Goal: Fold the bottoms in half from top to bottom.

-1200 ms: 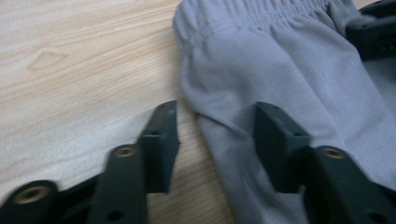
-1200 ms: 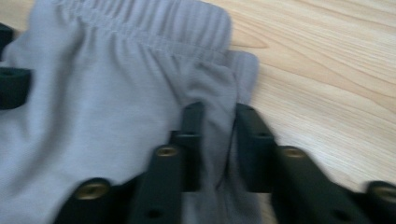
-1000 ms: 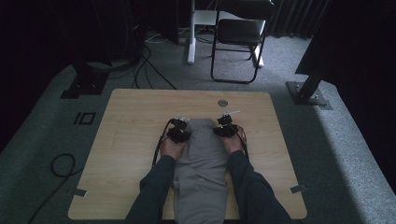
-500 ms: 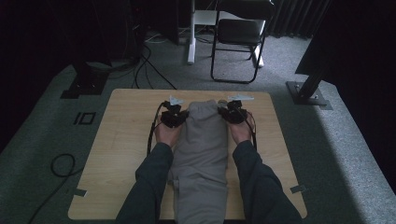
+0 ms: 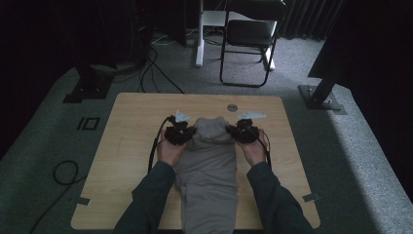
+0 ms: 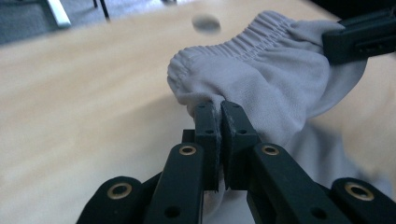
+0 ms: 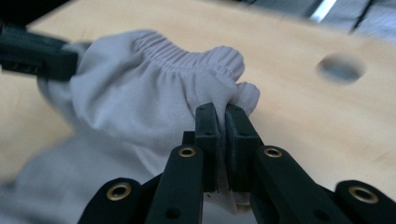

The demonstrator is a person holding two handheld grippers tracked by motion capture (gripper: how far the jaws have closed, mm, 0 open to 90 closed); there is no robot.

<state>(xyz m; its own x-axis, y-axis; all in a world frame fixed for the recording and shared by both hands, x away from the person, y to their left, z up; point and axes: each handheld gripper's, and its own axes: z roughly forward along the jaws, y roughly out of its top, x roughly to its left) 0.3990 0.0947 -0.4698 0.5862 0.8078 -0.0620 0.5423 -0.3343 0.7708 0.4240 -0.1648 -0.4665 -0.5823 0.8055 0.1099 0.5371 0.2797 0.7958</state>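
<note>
From the high view, the left gripper (image 5: 182, 130) and right gripper (image 5: 242, 130) each pinch a waistband corner of the grey elastic-waisted fabric trousers (image 5: 208, 170), lying mid-desk toward the near edge; folding seems barely begun. Left gripper view: jaws clenched on cloth. Right gripper view: likewise. Pale wooden desk (image 5: 131, 122), black folding chair (image 5: 248, 36) beyond.

Garment (image 6: 275, 79): soft grey matt cloth, gathered elastic hem
Left gripper (image 6: 220, 108): matt black plastic, brass-coloured rivets
Table (image 5: 131, 126): smooth pale wood beneath both grippers
</note>
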